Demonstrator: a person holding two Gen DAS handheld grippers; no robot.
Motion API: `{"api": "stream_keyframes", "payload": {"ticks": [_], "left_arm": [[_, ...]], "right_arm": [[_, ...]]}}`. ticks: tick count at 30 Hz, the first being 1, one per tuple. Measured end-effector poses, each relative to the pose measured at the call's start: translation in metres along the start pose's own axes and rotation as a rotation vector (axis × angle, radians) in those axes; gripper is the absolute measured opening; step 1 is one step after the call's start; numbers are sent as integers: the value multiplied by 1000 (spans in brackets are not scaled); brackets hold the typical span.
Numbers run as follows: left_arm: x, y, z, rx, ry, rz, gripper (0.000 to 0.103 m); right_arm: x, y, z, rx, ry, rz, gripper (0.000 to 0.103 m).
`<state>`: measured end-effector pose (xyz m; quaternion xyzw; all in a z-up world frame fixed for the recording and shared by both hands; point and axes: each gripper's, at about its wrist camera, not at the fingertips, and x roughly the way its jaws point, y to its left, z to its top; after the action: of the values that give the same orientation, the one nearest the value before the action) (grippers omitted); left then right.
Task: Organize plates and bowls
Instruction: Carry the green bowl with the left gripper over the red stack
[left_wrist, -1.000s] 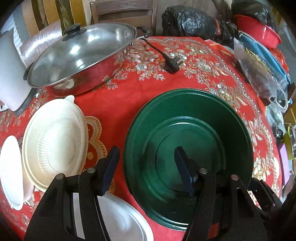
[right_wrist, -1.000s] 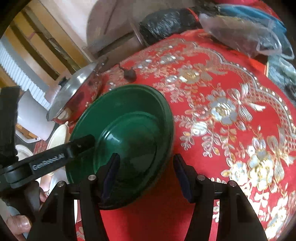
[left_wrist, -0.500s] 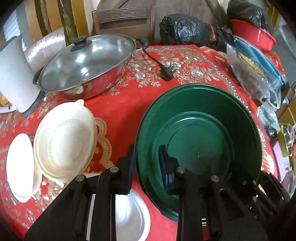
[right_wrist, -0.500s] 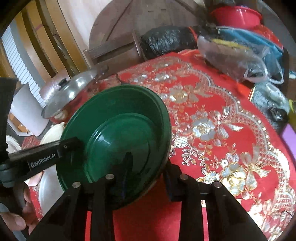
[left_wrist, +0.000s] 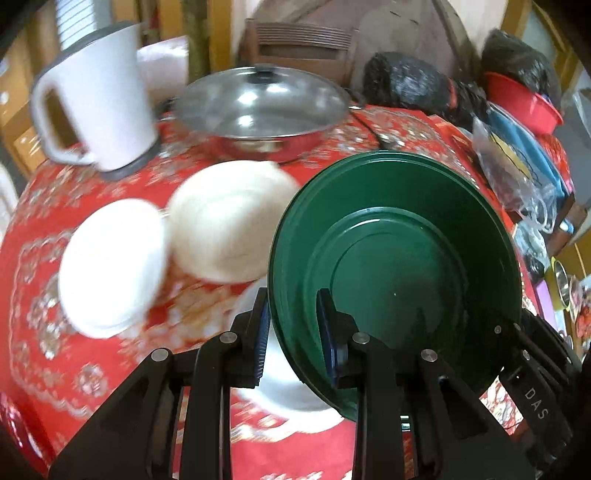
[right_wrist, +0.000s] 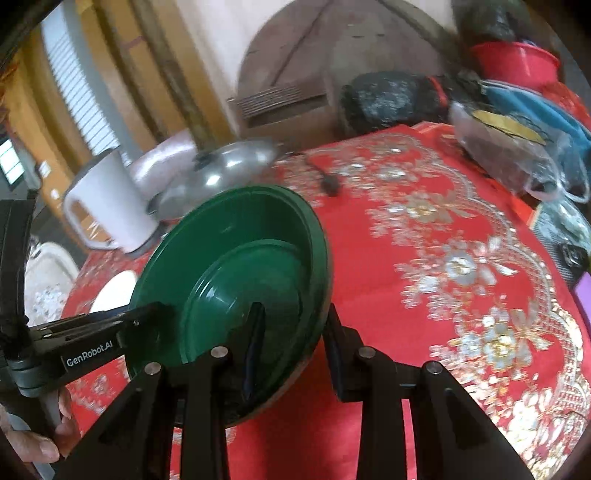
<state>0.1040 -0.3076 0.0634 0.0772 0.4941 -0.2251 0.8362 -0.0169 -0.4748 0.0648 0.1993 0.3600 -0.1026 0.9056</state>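
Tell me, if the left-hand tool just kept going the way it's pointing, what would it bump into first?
The left tool is already clamped on the green bowl's rim, so the bowl goes with it. Past the rim, probably the white dish below, though depth is unclear.

Green bowl (left_wrist: 406, 266) between clamped jaws

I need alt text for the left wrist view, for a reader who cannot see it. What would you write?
The left gripper is clamped on the near rim of a large green bowl, held tilted above a red patterned tablecloth. To its left lie blurred white plates; behind stand a lidded steel pot and a white kettle.
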Motion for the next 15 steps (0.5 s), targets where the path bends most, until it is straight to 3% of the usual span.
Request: {"api": "stream_keyframes", "payload": {"ticks": [15], "left_arm": [[-74, 168, -82, -241, -55, 122, 24]], "right_arm": [[25, 163, -47, -265, 100, 162, 31]]}}
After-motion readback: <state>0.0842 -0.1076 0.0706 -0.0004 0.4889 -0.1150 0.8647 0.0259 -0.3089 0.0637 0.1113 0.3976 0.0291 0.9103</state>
